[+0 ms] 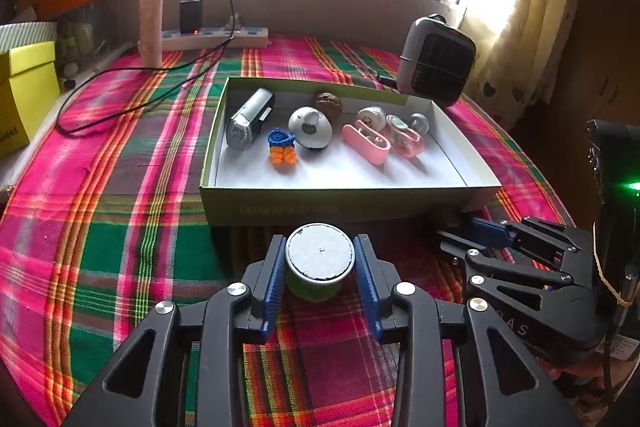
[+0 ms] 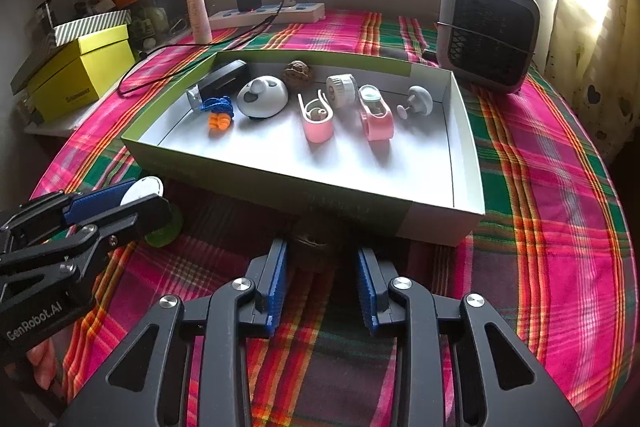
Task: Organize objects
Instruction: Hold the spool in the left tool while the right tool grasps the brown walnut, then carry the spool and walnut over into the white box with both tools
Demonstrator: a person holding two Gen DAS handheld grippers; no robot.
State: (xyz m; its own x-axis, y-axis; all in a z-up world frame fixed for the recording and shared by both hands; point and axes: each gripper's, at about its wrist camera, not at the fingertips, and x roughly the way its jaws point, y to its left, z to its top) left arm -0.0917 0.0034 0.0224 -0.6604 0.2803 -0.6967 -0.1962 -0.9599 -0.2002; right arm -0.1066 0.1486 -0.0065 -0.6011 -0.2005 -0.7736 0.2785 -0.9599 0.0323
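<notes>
A small green jar (image 1: 320,259) with a flat grey lid stands on the plaid cloth just in front of the box. My left gripper (image 1: 321,242) is shut on it, both blue pads against the lid's sides. The same jar (image 2: 145,189) shows at the left of the right wrist view. A dark brown walnut-like thing (image 2: 314,249) lies in the box's shadow between the tips of my right gripper (image 2: 322,247); I cannot make out whether the pads touch it. The shallow green box (image 1: 340,205) with a white inside holds several small items in a row.
A small grey heater (image 1: 436,67) stands behind the box's right corner. A white power strip (image 1: 216,37) with a charger and a black cable lies at the back, beside an upright tube (image 1: 152,19). A yellow box (image 1: 24,95) sits at the left edge.
</notes>
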